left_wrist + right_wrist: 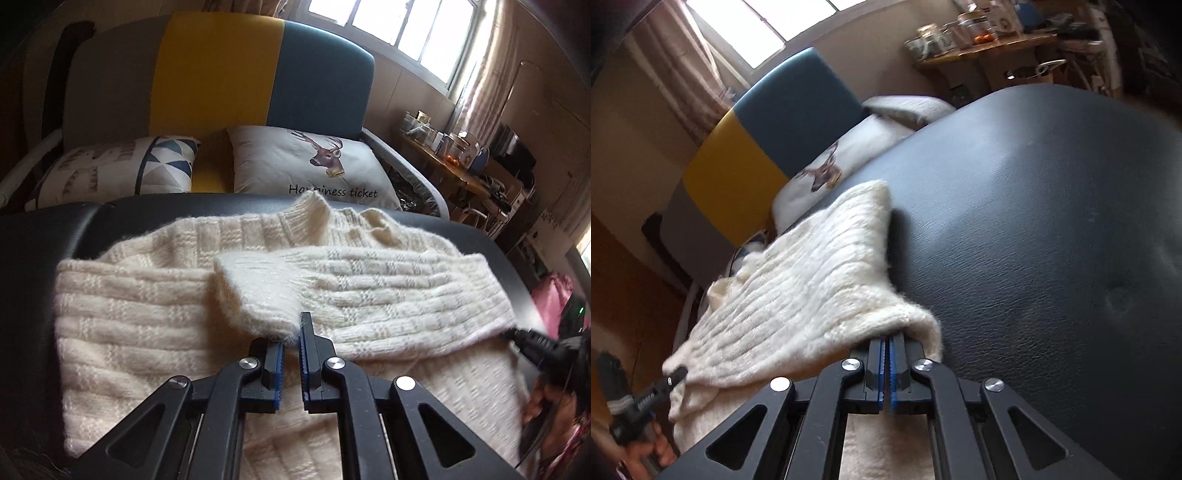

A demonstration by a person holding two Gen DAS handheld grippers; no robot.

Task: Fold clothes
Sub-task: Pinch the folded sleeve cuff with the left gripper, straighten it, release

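Note:
A cream knitted sweater lies flat on a black leather cushion. Its right sleeve is folded across the body, with the cuff ending at my left gripper. That gripper is open a little; the cuff's fuzzy corner rests over the tip of its left finger. My right gripper is shut on the sweater at the sleeve's folded edge, and wool hides its fingertips. In the left wrist view it shows at the sweater's right edge.
Behind the cushion is a sofa with a yellow and teal back and two pillows, one with a deer print. A cluttered wooden table stands at the right under a window. Bare black cushion extends right of the sweater.

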